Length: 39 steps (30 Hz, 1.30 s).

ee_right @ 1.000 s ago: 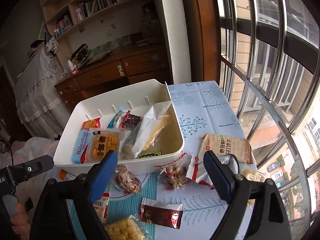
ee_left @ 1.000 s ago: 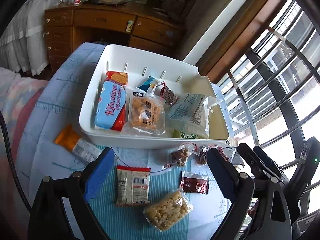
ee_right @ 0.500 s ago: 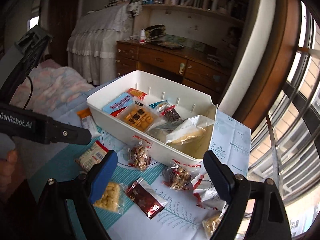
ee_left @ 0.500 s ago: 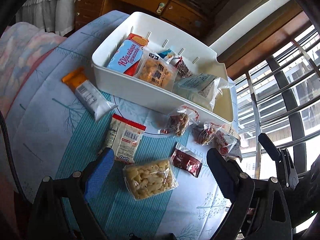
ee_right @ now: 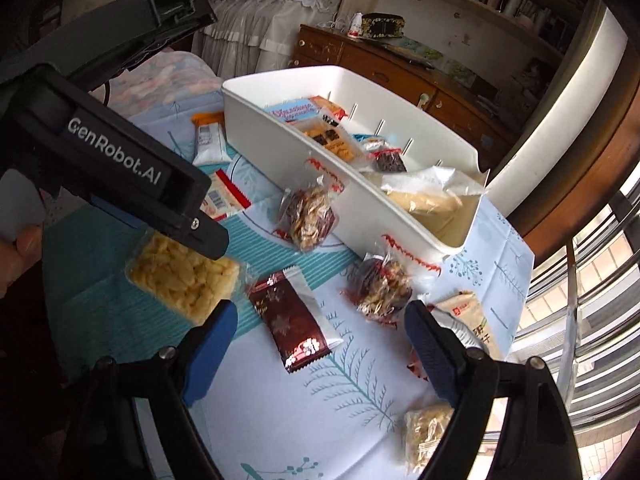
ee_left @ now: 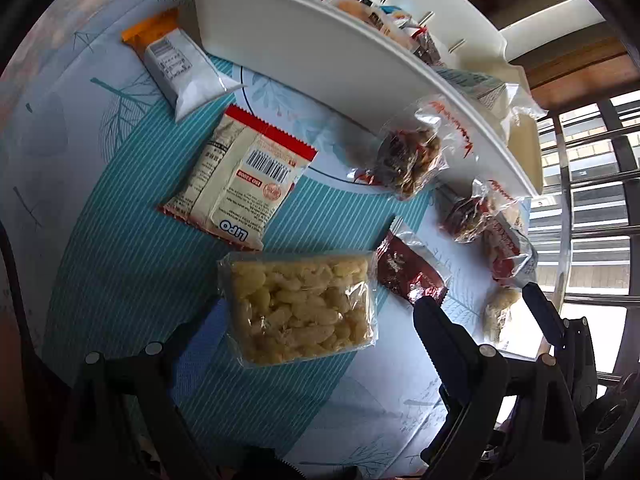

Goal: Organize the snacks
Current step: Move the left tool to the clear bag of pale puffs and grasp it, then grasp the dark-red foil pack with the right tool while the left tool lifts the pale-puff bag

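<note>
A white bin [ee_left: 320, 52] [ee_right: 360, 200] holds several snack packs. Loose snacks lie on the tablecloth in front of it. My left gripper [ee_left: 316, 320] is open, low over a clear pack of yellow puffs [ee_left: 300, 308] [ee_right: 180, 276] that lies between its fingers, not clamped. My right gripper [ee_right: 320, 324] is open above a dark red foil pack [ee_right: 292, 320] [ee_left: 408, 272]. Nearby lie a Lipo packet [ee_left: 240, 176], an orange-and-white bar [ee_left: 176, 68] and two clear nut bags [ee_left: 412, 156] [ee_right: 380, 284].
The table's right edge runs along a window with metal bars [ee_left: 592, 200]. A beige cracker pack [ee_right: 468, 316] and a small puff pack [ee_right: 424, 432] lie near that edge. A wooden dresser [ee_right: 400, 68] and a bed [ee_right: 180, 76] stand behind the table.
Both grippers have come down and forward toward the loose snacks. The left one now straddles the yellow puff pack; the right one has dropped over the dark red foil pack. Both stay open.
</note>
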Each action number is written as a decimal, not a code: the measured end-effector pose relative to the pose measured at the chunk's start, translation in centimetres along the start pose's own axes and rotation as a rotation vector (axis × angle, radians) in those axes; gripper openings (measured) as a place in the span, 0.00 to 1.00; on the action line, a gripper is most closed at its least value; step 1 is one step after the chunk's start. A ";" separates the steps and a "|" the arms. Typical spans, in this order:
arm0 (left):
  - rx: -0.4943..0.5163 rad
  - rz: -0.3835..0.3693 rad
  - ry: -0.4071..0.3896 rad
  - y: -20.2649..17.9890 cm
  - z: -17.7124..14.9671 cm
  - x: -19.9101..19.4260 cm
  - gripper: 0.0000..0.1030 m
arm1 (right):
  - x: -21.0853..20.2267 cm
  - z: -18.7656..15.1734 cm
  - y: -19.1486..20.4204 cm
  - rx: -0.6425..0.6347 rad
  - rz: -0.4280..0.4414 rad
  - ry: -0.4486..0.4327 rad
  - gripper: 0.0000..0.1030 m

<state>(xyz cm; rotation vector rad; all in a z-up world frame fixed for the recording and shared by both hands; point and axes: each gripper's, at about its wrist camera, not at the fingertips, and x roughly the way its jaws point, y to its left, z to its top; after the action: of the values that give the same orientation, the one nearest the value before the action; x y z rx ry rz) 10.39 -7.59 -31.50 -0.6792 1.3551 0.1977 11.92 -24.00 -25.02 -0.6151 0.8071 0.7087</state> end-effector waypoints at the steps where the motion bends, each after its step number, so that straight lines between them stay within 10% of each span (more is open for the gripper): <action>1: -0.004 0.015 0.008 -0.1 -0.1 0.4 0.90 | 0.3 -0.5 0.0 -0.003 0.000 0.014 0.82; 13: -0.001 0.199 0.052 -1.7 0.2 3.4 0.92 | 3.3 -3.2 -0.2 0.017 0.029 0.066 0.76; 32: -0.115 0.130 0.167 0.7 2.7 5.6 0.84 | 5.0 -3.7 2.1 0.012 0.091 0.022 0.71; 39: -0.096 0.172 0.158 -0.2 2.8 4.8 0.83 | 5.0 -3.6 2.0 0.045 0.070 0.024 0.48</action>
<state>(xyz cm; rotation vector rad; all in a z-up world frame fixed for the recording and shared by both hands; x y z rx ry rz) 13.87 -7.38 -35.81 -0.6695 1.5652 0.3545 11.30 -23.79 -31.45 -0.5573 0.8681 0.7461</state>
